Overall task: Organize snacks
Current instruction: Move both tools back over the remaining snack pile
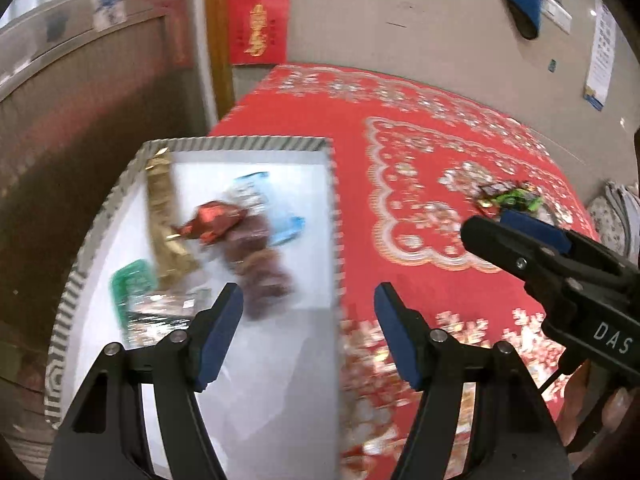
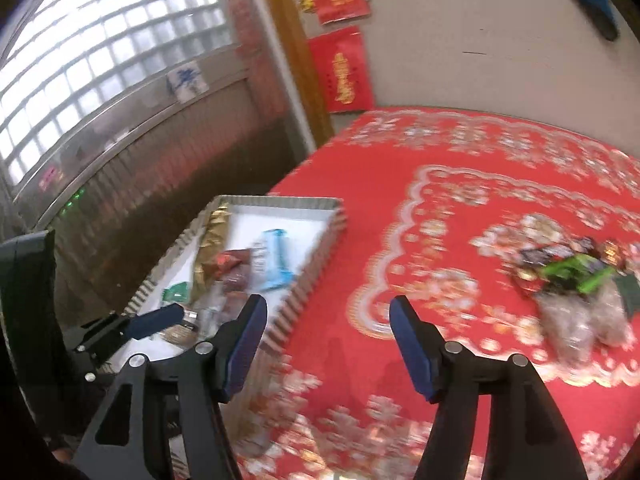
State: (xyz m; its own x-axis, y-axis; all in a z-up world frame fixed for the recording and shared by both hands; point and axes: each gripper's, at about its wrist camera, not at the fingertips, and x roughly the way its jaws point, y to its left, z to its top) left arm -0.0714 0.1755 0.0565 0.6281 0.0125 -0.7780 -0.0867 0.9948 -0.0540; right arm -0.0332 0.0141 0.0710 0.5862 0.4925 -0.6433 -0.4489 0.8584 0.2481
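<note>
white tray (image 1: 335, 208) with ribbed rim is sitting at table edge, holding gold, red, blue, green and brown snacks (image 1: 212, 222). loose wrapped snacks (image 2: 576, 276) are lying well apart on red cloth.

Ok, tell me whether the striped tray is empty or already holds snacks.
Holds snacks: the striped tray contains a gold packet, a red wrapper and others.
</note>
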